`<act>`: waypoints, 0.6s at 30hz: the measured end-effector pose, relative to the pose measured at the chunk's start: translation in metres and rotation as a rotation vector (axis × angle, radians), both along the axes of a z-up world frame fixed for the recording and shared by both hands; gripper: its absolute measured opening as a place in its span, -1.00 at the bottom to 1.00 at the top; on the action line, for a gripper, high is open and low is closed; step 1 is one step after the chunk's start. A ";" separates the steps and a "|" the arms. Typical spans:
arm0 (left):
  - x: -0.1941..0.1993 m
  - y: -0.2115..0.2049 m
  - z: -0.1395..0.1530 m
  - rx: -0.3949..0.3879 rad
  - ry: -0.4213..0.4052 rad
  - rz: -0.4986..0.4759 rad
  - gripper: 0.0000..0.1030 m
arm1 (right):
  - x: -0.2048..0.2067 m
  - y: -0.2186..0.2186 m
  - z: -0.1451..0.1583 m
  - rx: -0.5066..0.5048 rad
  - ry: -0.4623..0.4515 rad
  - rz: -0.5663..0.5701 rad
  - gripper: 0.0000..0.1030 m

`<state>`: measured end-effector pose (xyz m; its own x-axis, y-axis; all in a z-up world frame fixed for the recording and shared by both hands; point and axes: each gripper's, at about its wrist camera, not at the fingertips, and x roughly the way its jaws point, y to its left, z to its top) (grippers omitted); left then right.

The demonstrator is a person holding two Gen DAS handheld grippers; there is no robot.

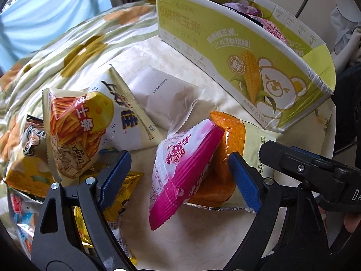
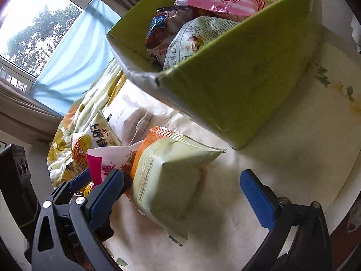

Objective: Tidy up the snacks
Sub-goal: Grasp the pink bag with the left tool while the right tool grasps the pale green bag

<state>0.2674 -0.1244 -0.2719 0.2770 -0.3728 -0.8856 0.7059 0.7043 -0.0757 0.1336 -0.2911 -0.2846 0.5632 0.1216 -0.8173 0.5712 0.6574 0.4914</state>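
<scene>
A green corn-print cardboard box (image 1: 266,52) stands on the bed and holds several snack bags (image 2: 194,29). Loose bags lie in front of it. My left gripper (image 1: 180,176) is open, its blue pads either side of a pink and white bag (image 1: 180,169) that leans on an orange and pale green bag (image 1: 227,158). My right gripper (image 2: 185,194) is open around that same orange and pale green bag (image 2: 171,180); its black body shows in the left wrist view (image 1: 315,169). A cheese-stick bag (image 1: 79,126) and a white bag (image 1: 162,94) lie further left.
Several more snack bags (image 1: 27,158) are piled at the left on a floral quilt (image 1: 67,52). A pale sheet (image 2: 270,169) covers the bed beside the box (image 2: 237,85). Blue curtain and window (image 2: 67,56) are behind. A black object (image 2: 15,180) stands at left.
</scene>
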 end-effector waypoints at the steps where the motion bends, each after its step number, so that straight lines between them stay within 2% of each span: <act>1: 0.001 -0.002 -0.001 -0.002 0.006 -0.001 0.50 | 0.000 -0.001 -0.001 0.010 -0.003 -0.006 0.93; 2: 0.002 -0.002 -0.003 -0.004 0.015 0.001 0.41 | 0.000 -0.003 -0.003 0.020 -0.005 -0.011 0.93; 6: 0.007 0.000 -0.003 -0.002 0.036 0.018 0.36 | -0.002 -0.007 -0.008 0.063 -0.014 -0.026 0.92; 9: 0.009 0.004 -0.007 0.011 0.057 0.023 0.21 | -0.001 -0.008 -0.011 0.079 -0.008 -0.020 0.92; 11: 0.011 0.005 -0.013 0.019 0.088 0.022 -0.08 | -0.001 -0.008 -0.013 0.089 -0.007 -0.017 0.91; 14: 0.010 0.005 -0.020 0.041 0.093 0.021 -0.25 | -0.001 -0.010 -0.017 0.106 -0.004 -0.021 0.91; 18: 0.005 0.008 -0.017 0.036 0.082 0.025 -0.30 | -0.001 -0.010 -0.016 0.105 0.001 -0.019 0.90</act>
<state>0.2729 -0.1168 -0.2891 0.2119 -0.3344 -0.9183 0.6809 0.7246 -0.1067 0.1327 -0.3007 -0.3010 0.5656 0.1963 -0.8010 0.5834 0.5913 0.5568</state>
